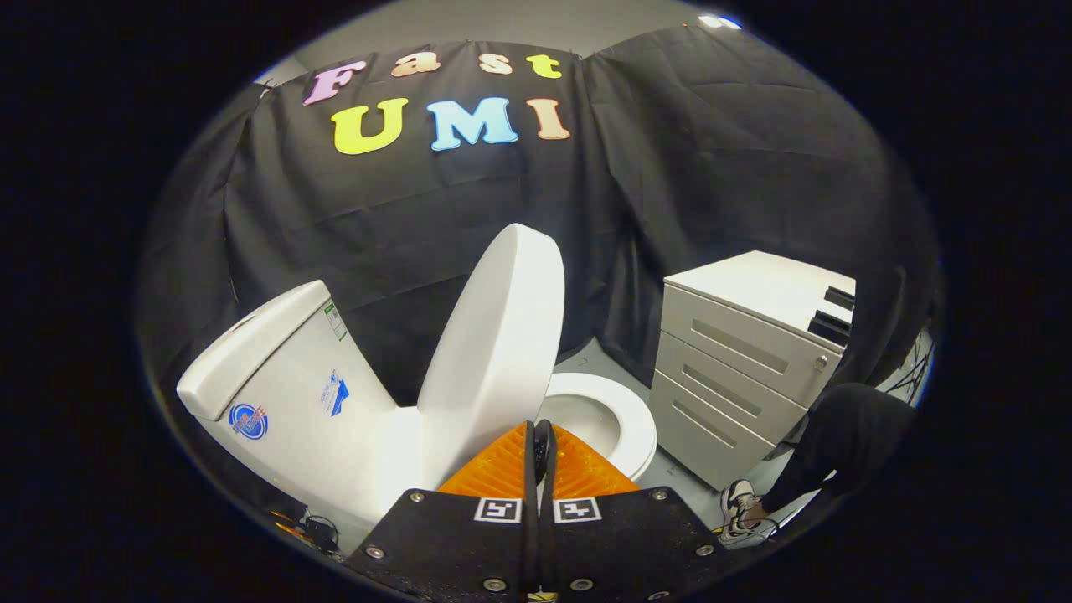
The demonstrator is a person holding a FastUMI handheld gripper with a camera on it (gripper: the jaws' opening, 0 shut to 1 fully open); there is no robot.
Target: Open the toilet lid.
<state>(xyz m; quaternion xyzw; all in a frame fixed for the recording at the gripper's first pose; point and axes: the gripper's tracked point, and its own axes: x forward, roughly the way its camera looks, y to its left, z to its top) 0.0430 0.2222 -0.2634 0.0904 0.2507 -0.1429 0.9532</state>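
White porcelain sits just ahead of the claw (538, 448): a toilet whose lid (496, 335) is raised, standing close to upright and tilted slightly, its lower edge meeting the hinge end of the bowl right in front of the fingertips. The claw's two fingers are pressed together with no visible gap between them, and nothing is held between them; their tips end just short of the lid's bottom edge, and whether they touch it cannot be told. To the right of the lid and beyond the fingers lies the uncovered toilet seat (624, 419), a white ring around the open bowl. To the left of the lid stands the cistern (285, 377), carrying a few small stickers on its side and top. Further right, near the bowl but apart from it, is a pale grey drawer cabinet (745, 352) with three drawers and a small lock. Beside the cabinet, a person's leg in dark trousers (846, 444) comes down to a light sneaker (741, 507) on the grey floor (670, 473).
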